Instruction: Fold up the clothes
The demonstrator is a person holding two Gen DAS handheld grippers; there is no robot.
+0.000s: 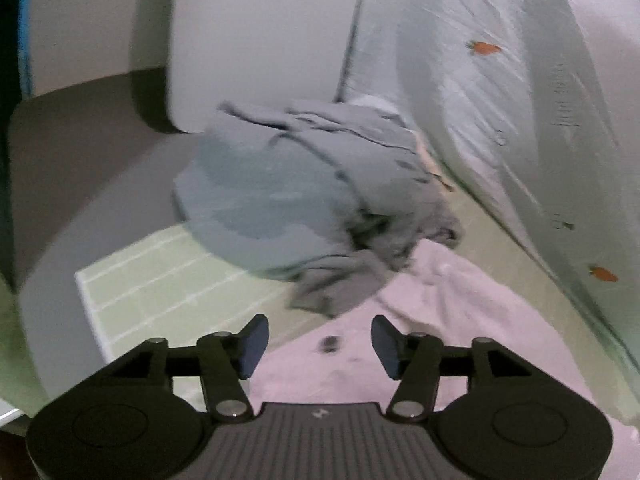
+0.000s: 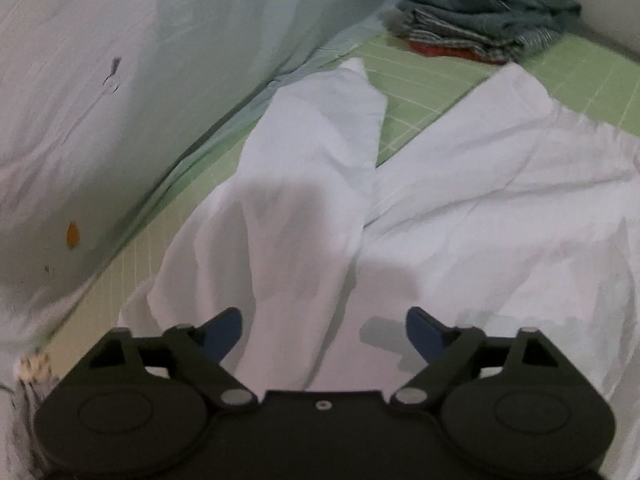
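Observation:
A white garment (image 2: 460,208) lies spread on the green gridded mat (image 2: 432,92), one long narrow part (image 2: 316,168) stretching away from me. My right gripper (image 2: 324,336) is open just above its near end, holding nothing. In the left wrist view the same pale garment (image 1: 460,320) lies under my left gripper (image 1: 320,344), which is open and empty. Beyond it a crumpled grey-blue pile of clothes (image 1: 304,192) sits on the mat (image 1: 168,284).
A stack of folded clothes (image 2: 480,12), teal on top and red at the bottom, stands at the mat's far end. A pale sheet with small orange carrot prints (image 1: 500,92) rises along one side (image 2: 120,80). A grey rounded edge (image 1: 60,220) borders the mat at left.

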